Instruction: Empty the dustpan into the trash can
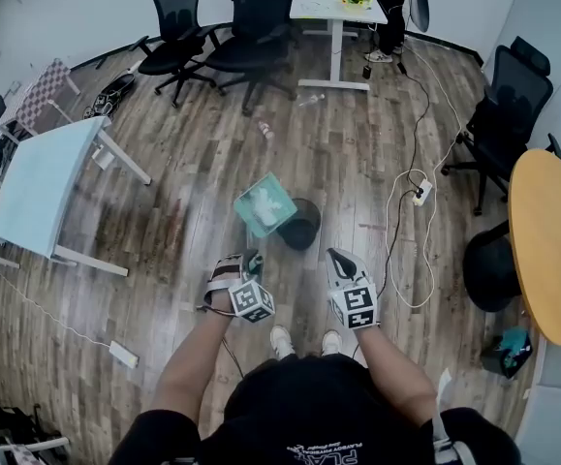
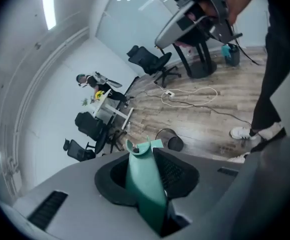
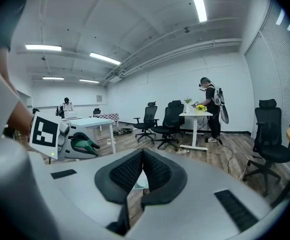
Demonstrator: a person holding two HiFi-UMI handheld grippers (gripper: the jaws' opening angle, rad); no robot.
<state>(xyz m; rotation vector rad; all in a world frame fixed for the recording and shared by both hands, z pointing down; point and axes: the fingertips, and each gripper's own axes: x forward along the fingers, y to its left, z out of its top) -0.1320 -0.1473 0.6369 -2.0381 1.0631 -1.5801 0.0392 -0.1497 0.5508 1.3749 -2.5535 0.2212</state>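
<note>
The room was an open office with a wood-plank floor (image 1: 164, 221), black office chairs (image 1: 178, 27) ringed round it and a white cable (image 1: 396, 211) looping off to my right. Near my feet stood the small black trash can (image 1: 304, 229).

My left gripper (image 1: 253, 262) was clenched on the teal dustpan's handle (image 2: 145, 184); in the left gripper view the handle ran straight up between the pads, pinched on both sides. The dustpan (image 1: 264, 206) itself hung out in front of me, in the air and tilted, its pan over the left edge of the can as the head view had it. Something pale showed on its face, too small to name. My right gripper (image 1: 338, 258) was pressed closed on nothing, pads meeting with only floor behind them, held just right of the can and taking no part.

I judged this to be the tipping step: the pan was up at the can, but whether the load had begun to slide I could not tell. The next move, as I saw it, called for bringing the pan's lip squarely over the opening and rolling my left wrist further so the contents dropped inside, not onto the floor. The can was narrow, so spill over the rim was the risk.
</note>
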